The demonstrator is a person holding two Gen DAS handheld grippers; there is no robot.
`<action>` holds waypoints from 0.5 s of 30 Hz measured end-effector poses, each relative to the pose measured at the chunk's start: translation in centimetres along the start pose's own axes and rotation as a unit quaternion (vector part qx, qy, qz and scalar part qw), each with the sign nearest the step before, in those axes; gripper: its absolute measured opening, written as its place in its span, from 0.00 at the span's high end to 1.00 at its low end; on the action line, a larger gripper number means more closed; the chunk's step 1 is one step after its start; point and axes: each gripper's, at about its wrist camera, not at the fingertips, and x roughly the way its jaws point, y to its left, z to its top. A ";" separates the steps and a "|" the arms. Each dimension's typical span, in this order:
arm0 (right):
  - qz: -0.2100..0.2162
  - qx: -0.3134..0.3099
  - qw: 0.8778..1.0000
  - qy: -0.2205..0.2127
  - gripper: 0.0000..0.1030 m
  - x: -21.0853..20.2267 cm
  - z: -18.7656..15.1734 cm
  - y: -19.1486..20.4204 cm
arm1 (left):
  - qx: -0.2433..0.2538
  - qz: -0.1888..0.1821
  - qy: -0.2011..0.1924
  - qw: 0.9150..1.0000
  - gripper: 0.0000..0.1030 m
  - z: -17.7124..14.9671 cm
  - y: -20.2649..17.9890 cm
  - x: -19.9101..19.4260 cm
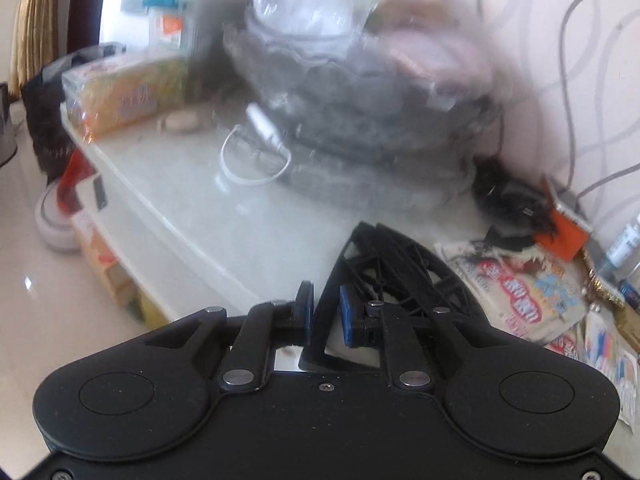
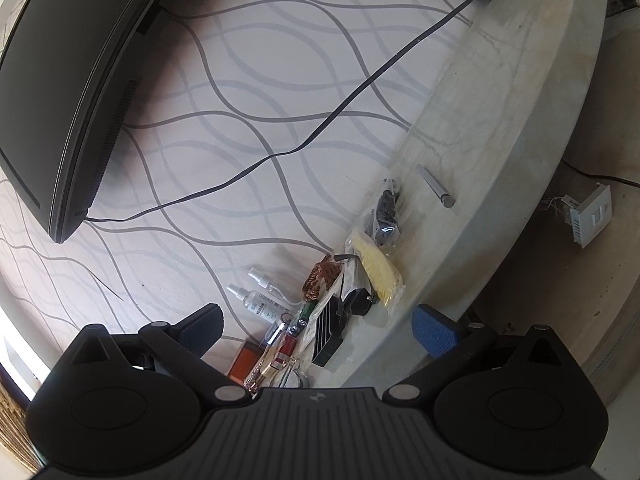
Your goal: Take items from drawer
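Note:
In the left wrist view my left gripper (image 1: 324,316) is shut on the thin edge of a black plastic lattice frame (image 1: 404,272), which sticks out forward and to the right over the white countertop (image 1: 192,216). The blue pads (image 1: 347,316) press on it from both sides. In the right wrist view my right gripper (image 2: 318,332) stands wide open and holds nothing. It hangs level over a cluster of small items by the wall. No drawer shows in either view.
Snack packets (image 1: 532,300) and an orange card (image 1: 564,236) lie right of the frame; a blurred bag pile (image 1: 360,92), yellow package (image 1: 120,92) and white cable loop (image 1: 256,160) sit beyond. Right view: screen (image 2: 60,80), spray bottles (image 2: 260,300), yellow sponge (image 2: 380,268), metal rod (image 2: 436,186).

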 end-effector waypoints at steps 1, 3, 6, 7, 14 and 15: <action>0.000 0.000 1.000 0.000 0.00 0.0 0.0 0.0 | 0.009 0.000 -0.009 1.000 0.88 0.0 -0.2 0.0; -0.001 0.001 1.000 0.002 0.00 0.1 0.0 0.0 | 0.022 0.003 -0.022 1.000 0.87 0.2 -0.3 -0.2; 0.000 0.000 1.000 0.003 0.00 0.1 0.0 0.0 | 0.041 -0.001 -0.039 0.998 0.87 0.5 -0.7 -1.2; 0.000 0.000 1.000 0.003 0.00 0.1 0.0 0.1 | 0.047 -0.009 -0.044 0.998 0.87 0.6 -0.8 -1.8; -0.007 -0.008 1.000 0.002 0.00 0.0 -0.3 0.5 | 0.299 -0.227 0.087 0.923 0.46 -5.4 -8.3 -7.9; -0.008 -0.010 1.000 0.002 0.00 0.0 -0.3 0.6 | 0.332 -0.242 0.117 0.904 0.36 -7.0 -9.6 -8.4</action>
